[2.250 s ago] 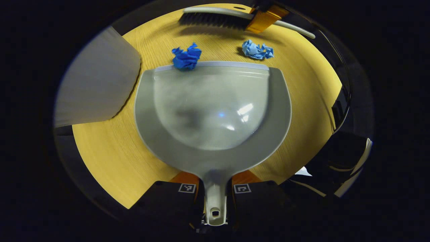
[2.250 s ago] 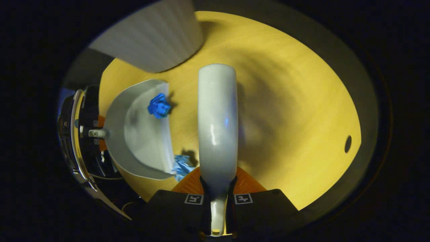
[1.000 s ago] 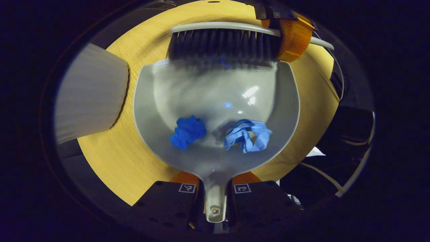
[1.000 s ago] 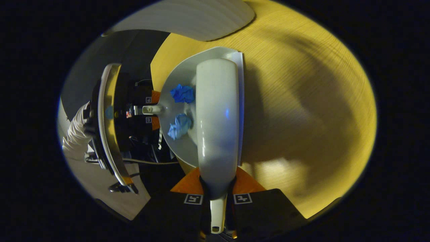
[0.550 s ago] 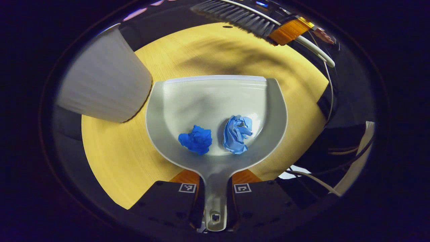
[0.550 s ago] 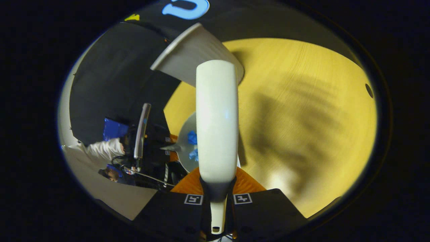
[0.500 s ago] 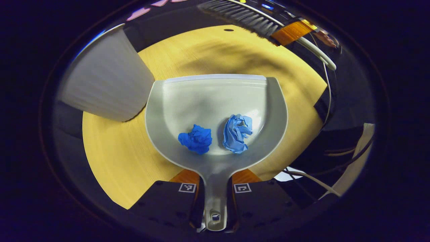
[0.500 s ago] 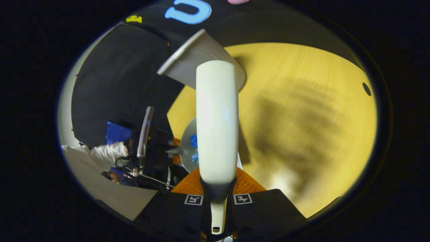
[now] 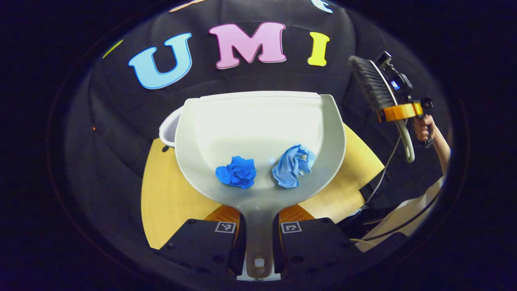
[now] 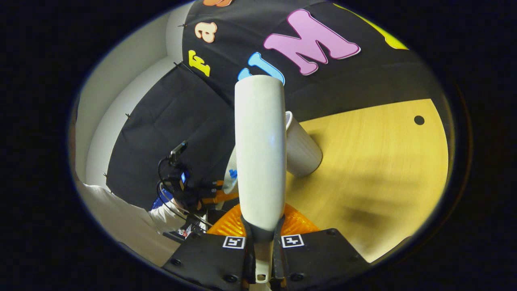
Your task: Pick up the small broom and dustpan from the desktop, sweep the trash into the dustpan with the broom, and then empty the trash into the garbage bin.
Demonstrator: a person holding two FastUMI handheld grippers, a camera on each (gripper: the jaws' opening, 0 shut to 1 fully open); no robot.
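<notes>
The grey dustpan [image 9: 258, 125] is lifted off the table and held about level, my left gripper [image 9: 258, 214] shut on its handle. Two crumpled blue paper wads, a dark one [image 9: 237, 171] and a paler one [image 9: 293, 161], lie near the pan's back. The white bin [image 9: 167, 129] peeks out behind the pan's left edge. Up at the right, the broom [image 9: 373, 87] hangs in the air, bristles facing left, clamped in my right gripper [image 9: 400, 111]. In the right gripper view, the broom's white back [image 10: 260, 149] rises from my right gripper [image 10: 261, 224], with the bin [image 10: 301, 149] just behind it.
The yellow wooden table [image 10: 383, 169] spreads to the right, with a small dark hole [image 10: 419, 120] near its far edge. A hand [image 9: 422, 127] holds the right gripper. The left gripper [image 10: 210, 194] and the dustpan's edge [image 10: 231, 171] sit left of the broom.
Both wads were swept into the dustpan. The broom then lifted away to the right, and the dustpan has risen off the table and tilted up, now in front of the bin.
</notes>
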